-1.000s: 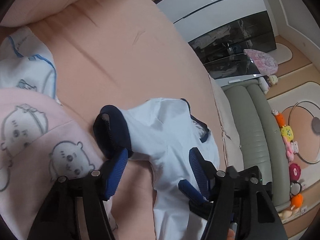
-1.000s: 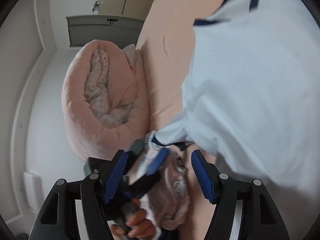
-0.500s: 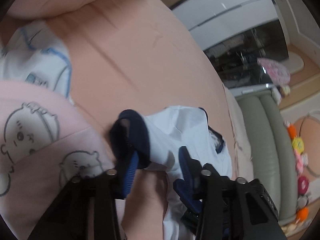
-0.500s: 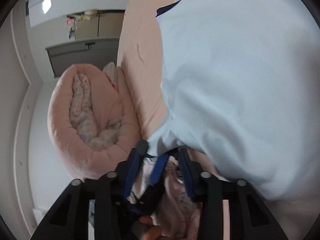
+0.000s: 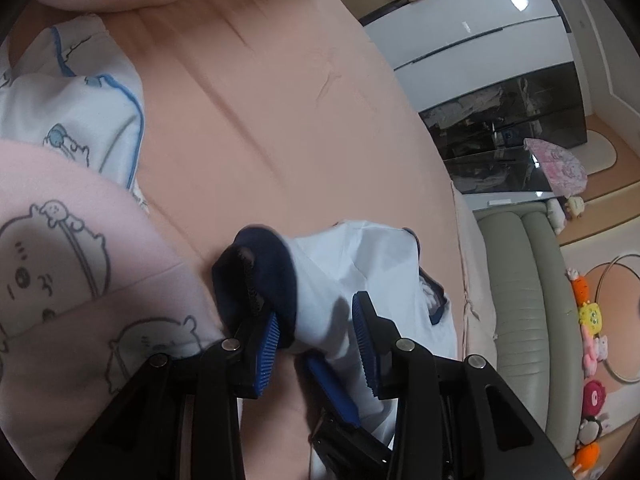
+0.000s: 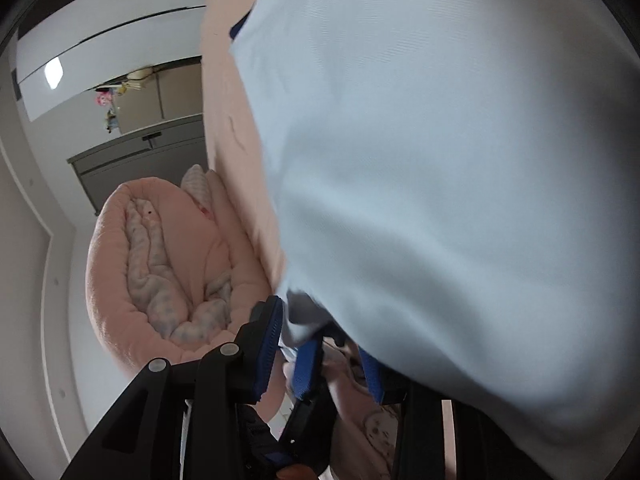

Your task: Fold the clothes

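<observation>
Pale-blue shirt (image 5: pixel 372 276) between both tongs

The left gripper (image 5: pixel 320 340) is built of black angular arms, on which round silver screw heads are set at the joints. Its fingers (image 5: pixel 267 350) are faced with blue ribbed pads. The right gripper (image 6: pixel 320 350) is made alike: black frame, silver screws, blue ribbed pads on its fingers (image 6: pixel 269 346).

The right gripper's (image 6: pixel 324 354) right finger is covered by the pale blue shirt (image 6: pixel 440 160); the pink printed garment (image 5: pixel 60 280) is cut off at the left edge.
</observation>
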The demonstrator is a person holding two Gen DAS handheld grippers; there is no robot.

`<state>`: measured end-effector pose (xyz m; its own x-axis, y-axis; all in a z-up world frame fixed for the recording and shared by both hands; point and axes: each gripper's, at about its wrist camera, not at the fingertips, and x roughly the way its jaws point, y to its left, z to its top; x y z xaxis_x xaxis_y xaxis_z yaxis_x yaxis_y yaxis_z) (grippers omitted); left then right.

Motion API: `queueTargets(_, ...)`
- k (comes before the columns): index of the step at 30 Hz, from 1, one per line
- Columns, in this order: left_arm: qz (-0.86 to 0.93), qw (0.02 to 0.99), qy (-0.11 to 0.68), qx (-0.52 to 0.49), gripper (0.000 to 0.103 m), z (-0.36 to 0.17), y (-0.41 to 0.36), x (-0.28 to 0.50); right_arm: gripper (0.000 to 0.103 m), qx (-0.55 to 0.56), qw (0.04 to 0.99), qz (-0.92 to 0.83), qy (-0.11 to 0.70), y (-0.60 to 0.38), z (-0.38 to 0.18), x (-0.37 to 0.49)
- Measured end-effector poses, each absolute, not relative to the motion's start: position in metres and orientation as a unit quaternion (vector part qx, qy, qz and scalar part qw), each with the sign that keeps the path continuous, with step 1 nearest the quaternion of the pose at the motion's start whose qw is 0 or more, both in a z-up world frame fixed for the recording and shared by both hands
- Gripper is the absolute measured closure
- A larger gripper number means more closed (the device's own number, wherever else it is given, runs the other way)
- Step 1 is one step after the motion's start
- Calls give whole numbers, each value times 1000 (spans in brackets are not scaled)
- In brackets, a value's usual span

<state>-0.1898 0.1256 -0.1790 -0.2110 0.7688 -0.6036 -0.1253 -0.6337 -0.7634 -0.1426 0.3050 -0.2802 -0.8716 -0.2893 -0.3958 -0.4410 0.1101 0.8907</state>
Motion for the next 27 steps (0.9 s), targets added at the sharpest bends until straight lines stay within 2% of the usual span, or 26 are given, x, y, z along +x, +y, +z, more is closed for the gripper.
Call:
queueTargets(5, 693, 326, -298, -570, 70, -178, 134, -198, 67, -237, 53, 614, 751, 310, -284, -151)
queueTargets(9, 649, 336, -329, -598, 71, -186, 141, -207, 67, -206, 49, 601, 771, 320, -280, -139)
queueTargets(17, 623, 352, -279, -640, 71, -193, 149, -197, 67, -189, 36, 600, 776, 328, -277, -129)
queueTargets(22, 568, 380, -301, -665, 71, -195, 136, -195, 67, -195, 5, 596, 779, 327, -274, -129)
queueTargets(27, 557, 383, -312, -668, 71, -190, 120, -197, 61, -216, -10, 585, 781, 313, -275, -131)
